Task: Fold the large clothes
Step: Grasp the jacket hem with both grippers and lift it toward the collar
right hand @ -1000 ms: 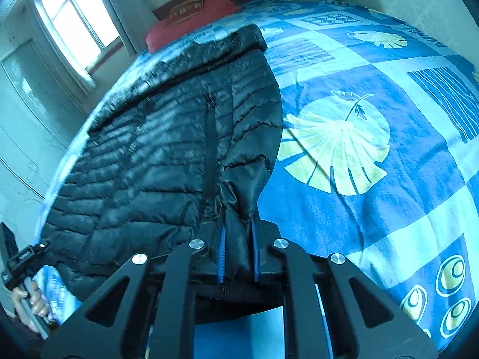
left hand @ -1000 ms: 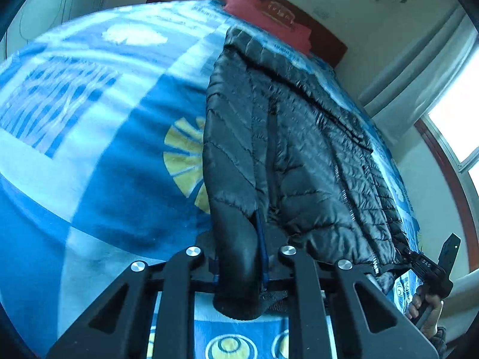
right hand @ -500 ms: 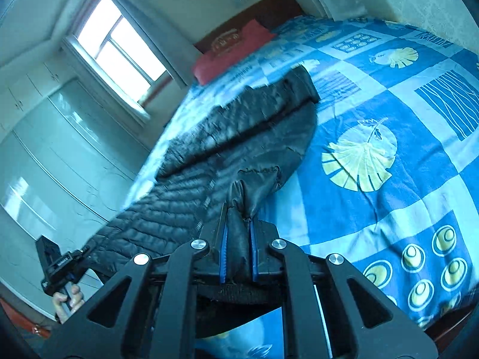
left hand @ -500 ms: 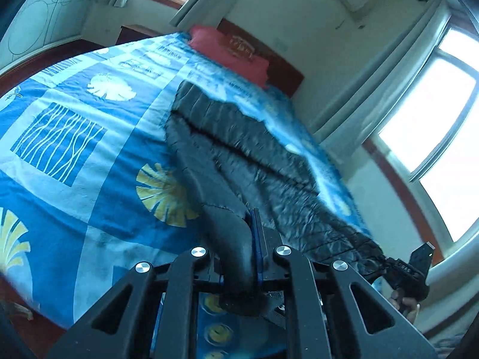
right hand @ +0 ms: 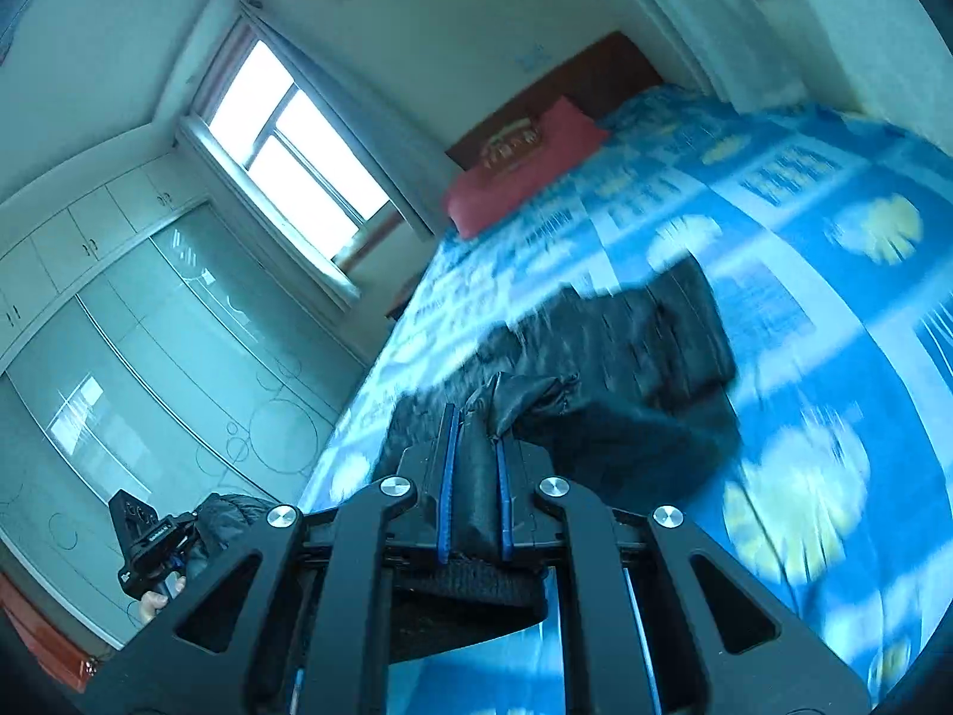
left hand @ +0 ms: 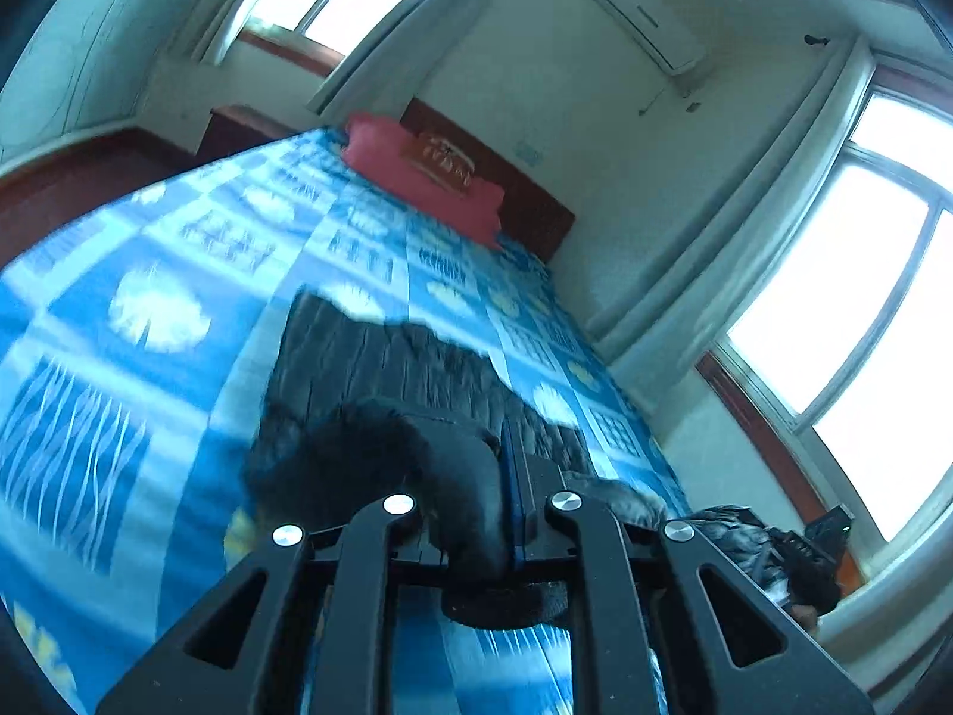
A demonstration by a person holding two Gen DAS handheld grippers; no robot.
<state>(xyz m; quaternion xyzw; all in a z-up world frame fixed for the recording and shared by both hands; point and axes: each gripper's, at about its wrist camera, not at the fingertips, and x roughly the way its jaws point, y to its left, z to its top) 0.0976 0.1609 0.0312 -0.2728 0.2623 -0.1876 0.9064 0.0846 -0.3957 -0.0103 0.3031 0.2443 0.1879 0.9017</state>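
In the left wrist view, the left gripper (left hand: 503,512) is clamped on a fold of the black quilted puffer jacket (left hand: 381,369), with blue pads pressed against the dark fabric. The pinched edge hangs raised over the near end of the bed, while the far part of the jacket lies on the blue patterned bedspread (left hand: 178,274). A red pillow (left hand: 423,170) rests against the dark wooden headboard (left hand: 524,202). At the lower right edge the right gripper (left hand: 804,548) appears small, with jacket fabric bunched at it. A white air conditioner (left hand: 643,12) hangs on the wall, and a bright window (left hand: 863,298) fills the right side.

In the right wrist view, the right gripper (right hand: 473,476) is closed on another bunch of the black jacket (right hand: 625,345), fabric squeezed between its blue pads. The rest of the jacket trails back onto the bedspread (right hand: 834,357), blurred. At lower left the left gripper (right hand: 155,542) shows with a hand (right hand: 156,596) beneath it. Pale wardrobe doors (right hand: 149,387) line the left wall.
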